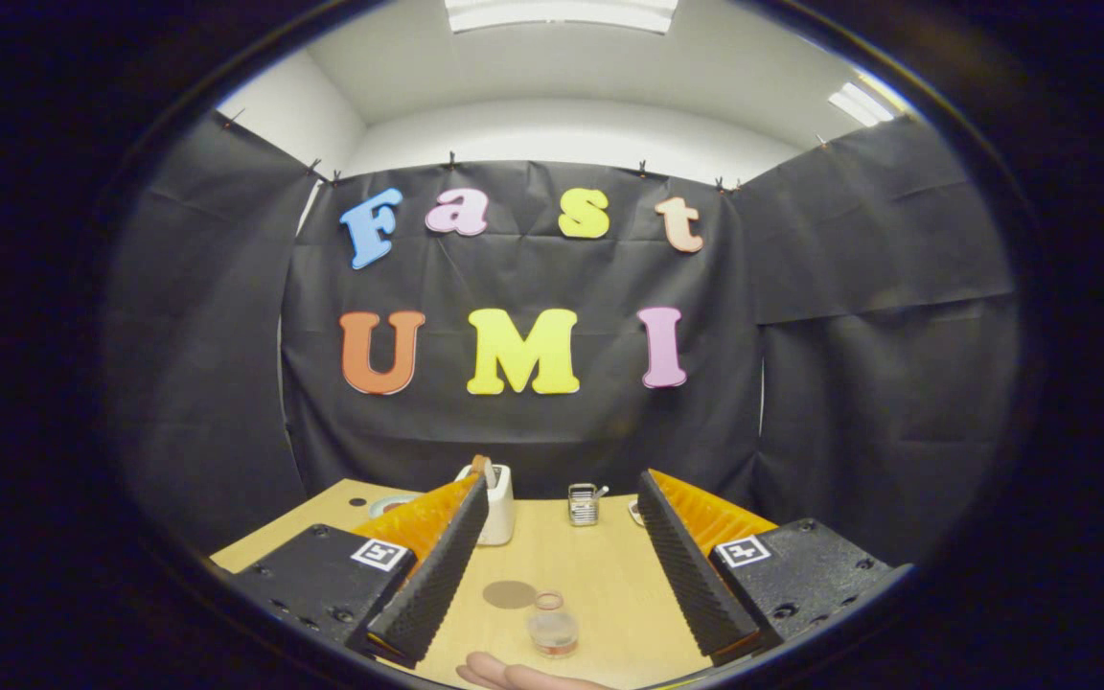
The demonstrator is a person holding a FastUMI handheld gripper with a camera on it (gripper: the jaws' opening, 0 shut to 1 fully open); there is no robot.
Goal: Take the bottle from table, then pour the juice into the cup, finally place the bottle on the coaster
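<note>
Gripper (562, 565) fingers spread wide, holding nothing, aimed down the table (600, 575). Bottle (552, 628) stands near, between them; coaster (509, 594) just left, cup (499, 503) far left, kept clear for pouring.

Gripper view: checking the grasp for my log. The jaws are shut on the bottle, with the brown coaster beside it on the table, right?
No. The gripper view shows the gripper with jaws open, not touching the bottle, which sits between them with the brown coaster beside it on the table.
</note>
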